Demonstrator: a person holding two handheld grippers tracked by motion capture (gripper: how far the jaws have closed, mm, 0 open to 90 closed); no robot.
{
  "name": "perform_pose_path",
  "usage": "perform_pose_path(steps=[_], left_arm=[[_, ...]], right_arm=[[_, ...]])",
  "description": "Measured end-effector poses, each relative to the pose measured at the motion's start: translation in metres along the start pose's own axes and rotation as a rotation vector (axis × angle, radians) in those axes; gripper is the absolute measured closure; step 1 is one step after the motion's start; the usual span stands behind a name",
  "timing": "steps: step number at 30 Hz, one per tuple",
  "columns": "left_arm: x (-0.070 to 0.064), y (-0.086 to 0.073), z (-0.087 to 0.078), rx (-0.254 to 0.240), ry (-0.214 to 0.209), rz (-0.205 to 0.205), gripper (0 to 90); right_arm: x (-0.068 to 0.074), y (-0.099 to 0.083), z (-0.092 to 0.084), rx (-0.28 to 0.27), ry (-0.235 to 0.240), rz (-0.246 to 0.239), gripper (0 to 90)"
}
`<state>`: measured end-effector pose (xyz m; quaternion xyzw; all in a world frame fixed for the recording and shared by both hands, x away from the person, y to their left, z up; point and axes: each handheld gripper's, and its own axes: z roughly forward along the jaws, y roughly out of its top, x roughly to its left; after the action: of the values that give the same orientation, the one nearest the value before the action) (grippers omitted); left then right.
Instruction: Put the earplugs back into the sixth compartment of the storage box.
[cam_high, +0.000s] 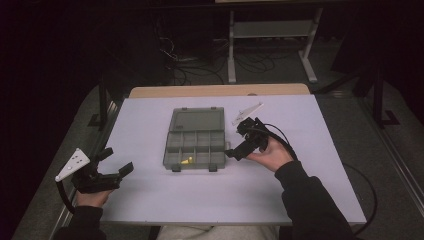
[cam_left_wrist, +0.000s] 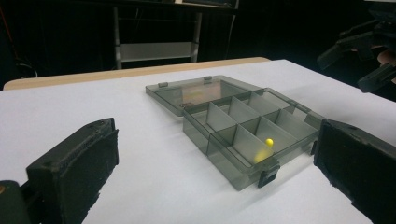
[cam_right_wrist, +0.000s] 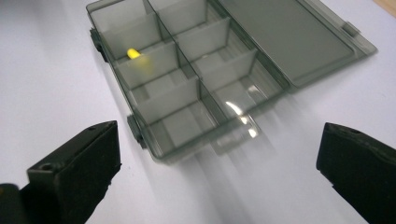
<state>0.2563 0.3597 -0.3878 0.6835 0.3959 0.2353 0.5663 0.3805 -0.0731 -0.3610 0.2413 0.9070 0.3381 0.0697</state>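
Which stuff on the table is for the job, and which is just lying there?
For the job:
- grey compartment box, lid open flat
- small yellow piece in a front-row compartment
- left gripper, open, left of the box
- right gripper, open, beside the box's right edge

Just lying about:
- white flat piece behind the right gripper
- cables and a metal frame on the floor beyond the table

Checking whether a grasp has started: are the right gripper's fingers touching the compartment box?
Apart. In the right gripper view the right gripper is wide open, and white table shows between its fingers and the compartment box.
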Motion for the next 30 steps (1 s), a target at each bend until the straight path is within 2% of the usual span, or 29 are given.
perform_pose_path(steps=[2, 3, 4, 10, 12, 22, 30], left_arm=[[0.000, 0.000, 0.000, 0.002, 0.000, 0.003, 0.0], [0.000, 0.000, 0.000, 0.006, 0.001, 0.009, 0.0], [0.000, 0.000, 0.000, 0.006, 0.001, 0.009, 0.0], [0.000, 0.000, 0.001, 0.007, 0.001, 0.007, 0.0], [0.000, 0.000, 0.001, 0.009, 0.000, 0.010, 0.0], [-0.001, 0.000, 0.002, 0.011, 0.002, 0.012, 0.0], [-0.001, 0.000, 0.000, 0.008, 0.003, 0.014, 0.0]], right_arm=[[-0.005, -0.013, -0.011, -0.020, -0.015, 0.028, 0.0], [-0.005, -0.013, -0.011, -0.020, -0.015, 0.028, 0.0], [-0.008, -0.026, -0.020, -0.037, -0.019, 0.054, 0.0], [-0.008, -0.026, -0.020, -0.037, -0.019, 0.054, 0.0], [-0.018, -0.062, -0.037, -0.083, -0.050, 0.115, 0.0], [-0.026, -0.096, -0.058, -0.162, -0.099, 0.170, 0.0], [-0.025, -0.121, -0.065, -0.228, -0.147, 0.202, 0.0]])
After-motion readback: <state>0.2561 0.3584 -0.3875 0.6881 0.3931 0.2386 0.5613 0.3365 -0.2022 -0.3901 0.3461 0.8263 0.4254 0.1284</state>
